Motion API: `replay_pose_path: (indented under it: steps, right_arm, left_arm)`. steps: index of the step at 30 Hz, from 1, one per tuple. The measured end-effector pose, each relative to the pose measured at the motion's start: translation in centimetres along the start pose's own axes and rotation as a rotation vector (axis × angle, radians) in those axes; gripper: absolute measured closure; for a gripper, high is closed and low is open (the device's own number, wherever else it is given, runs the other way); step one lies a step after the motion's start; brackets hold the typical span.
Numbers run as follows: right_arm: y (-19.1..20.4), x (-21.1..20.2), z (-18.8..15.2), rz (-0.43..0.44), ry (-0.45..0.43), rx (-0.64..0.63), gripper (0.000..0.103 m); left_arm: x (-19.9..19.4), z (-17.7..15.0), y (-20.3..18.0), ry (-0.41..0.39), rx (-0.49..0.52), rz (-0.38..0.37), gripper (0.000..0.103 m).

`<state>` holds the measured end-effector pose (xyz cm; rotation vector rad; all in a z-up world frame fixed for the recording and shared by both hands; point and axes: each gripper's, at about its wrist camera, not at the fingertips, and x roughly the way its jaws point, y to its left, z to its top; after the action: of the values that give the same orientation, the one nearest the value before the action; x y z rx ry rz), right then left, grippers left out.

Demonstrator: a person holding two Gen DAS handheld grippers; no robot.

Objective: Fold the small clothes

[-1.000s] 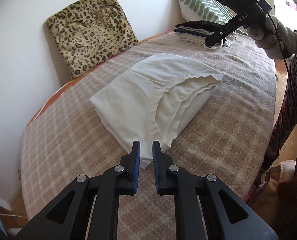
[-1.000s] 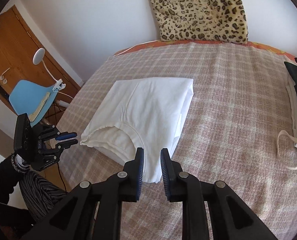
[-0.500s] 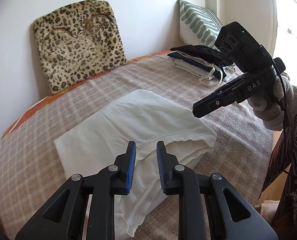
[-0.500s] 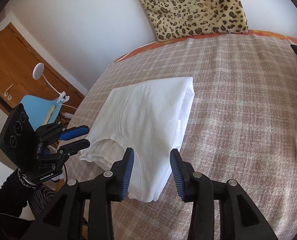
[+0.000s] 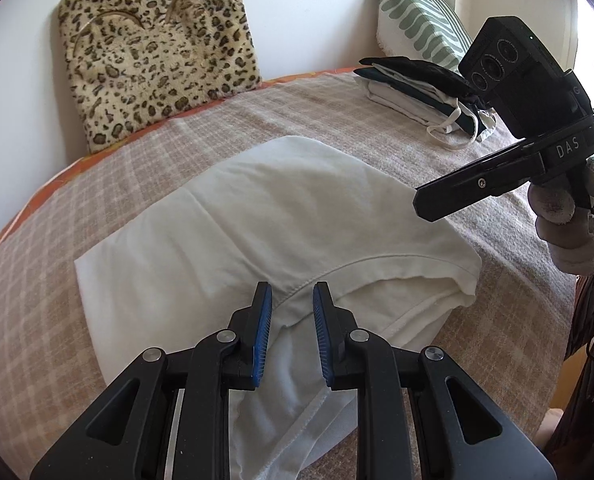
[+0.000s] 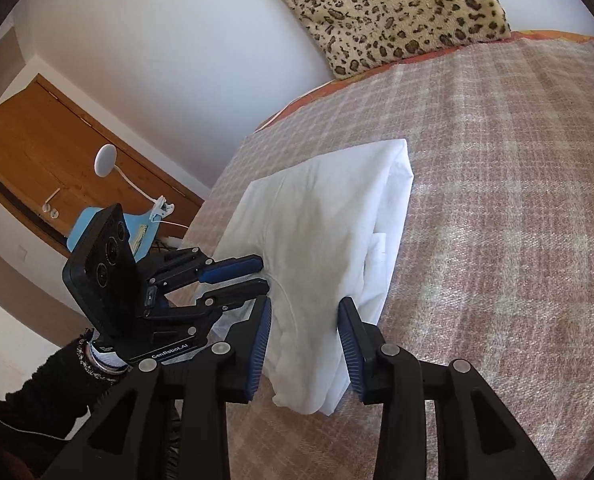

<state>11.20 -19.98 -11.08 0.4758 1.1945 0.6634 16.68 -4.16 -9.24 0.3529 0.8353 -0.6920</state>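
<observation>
A white garment (image 5: 297,216) lies folded on the checked bedspread (image 5: 37,320), its curved hem toward me. My left gripper (image 5: 293,312) hovers low over that hem, its jaws a narrow gap apart with the seam running between them and no pad pressing. In the right wrist view the garment (image 6: 321,232) has its near corner between the blue pads of my right gripper (image 6: 305,328), whose jaws are closing but still stand apart. The left gripper (image 6: 261,274) meets the cloth's left edge there. The right gripper (image 5: 425,204) hangs above the garment's right side.
A leopard-print cushion (image 5: 157,52) leans on the wall behind the bed. A green-striped pillow (image 5: 417,20) and a stack of folded clothes (image 5: 417,88) occupy the far right corner. Beyond the bed's left edge are a wooden door (image 6: 57,152) and a white lamp (image 6: 105,158).
Both grippers have come down and closer to the white garment. The left one moved in over the hem and parted slightly. The right one's jaws widened and now straddle the near corner.
</observation>
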Motion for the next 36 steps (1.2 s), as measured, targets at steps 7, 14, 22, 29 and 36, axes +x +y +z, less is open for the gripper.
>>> replay_pose_path:
  steps: [7,14,22,29,36]
  right_arm:
    - [0.9,1.2,-1.1,-0.088,0.124,-0.074,0.102]
    - [0.2,-1.1,-1.6,-0.287,0.135,-0.049,0.096]
    - [4.7,-0.3,4.6,-0.216,-0.07,-0.197,0.075]
    - [4.3,6.0,6.6,-0.318,0.034,-0.248,0.075]
    - [1.8,5.2,4.8,-0.422,0.149,-0.267,0.076]
  left_arm:
    - [0.2,-0.2,0.1,0.007,0.005,0.003,0.084]
    - [-1.7,-0.8,1.0,0.005,-0.026,-0.027,0.084]
    - [-2.7,1.9,5.8,-0.073,-0.181,0.029,0.084]
    - [1.6,2.0,7.6,0.003,-0.217,0.046,0.077]
    - [0.6,0.4,8.6,0.027,-0.21,0.07,0.077]
